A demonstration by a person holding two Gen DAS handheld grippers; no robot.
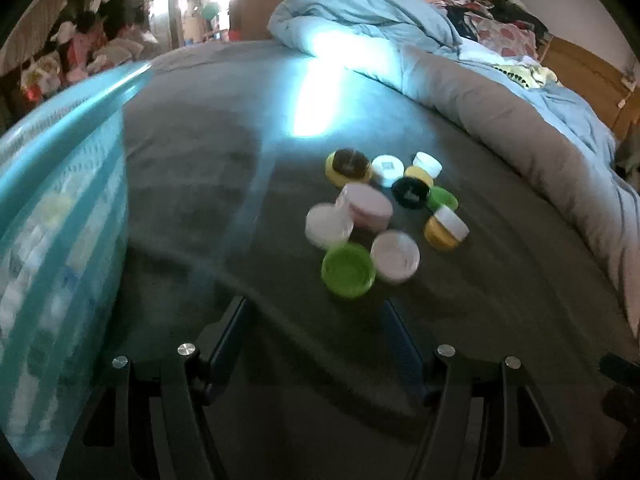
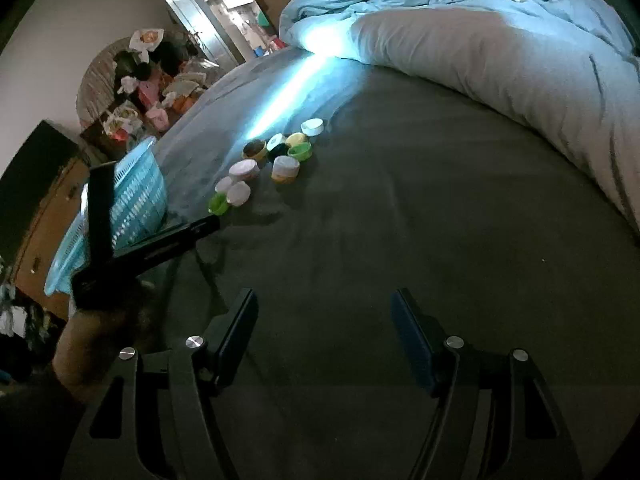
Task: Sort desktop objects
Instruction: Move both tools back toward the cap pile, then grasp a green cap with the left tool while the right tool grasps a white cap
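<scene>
Nearest the left wrist camera, the left gripper [image 1: 316, 320] is hovering with its jaws partly open and nothing between them, pointing down at a grey bedspread [image 1: 192, 184]. Just ahead of it, a cluster of small plastic caps [image 1: 380, 208] is lying loose, with a green cap [image 1: 348, 269] closest. A turquoise basket [image 1: 60, 200] is standing to the left. The right gripper [image 2: 324, 308] is likewise hanging half open and empty, well short of the caps. The reach appears to be under way; next, one gripper needs to straddle a single cap and close.
</scene>
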